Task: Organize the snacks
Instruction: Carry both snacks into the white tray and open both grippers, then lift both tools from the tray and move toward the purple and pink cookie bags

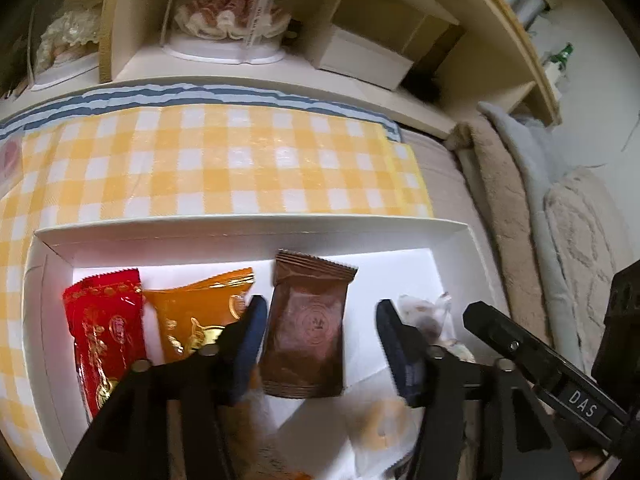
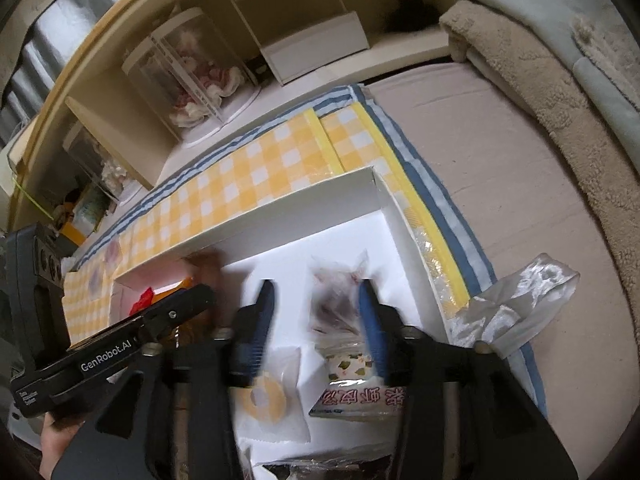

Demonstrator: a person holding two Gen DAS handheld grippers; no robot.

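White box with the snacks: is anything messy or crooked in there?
In the shallow white cardboard box, the red packet, orange packet and brown packet lie in a neat row. The orange one looks crumpled and tilted. Outside the box, a crinkled clear plastic wrapper lies loose on the bed.

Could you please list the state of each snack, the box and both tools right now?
White box: open, no lid on it.
Red packet: sealed, flat in box.
Orange packet: sealed, beside the red one.
Brown packet: sealed, flat, between left tool fingers, ungripped.
Clear packet: in box, between right tool fingers, ungripped.
Ring snack: wrapped, flat.
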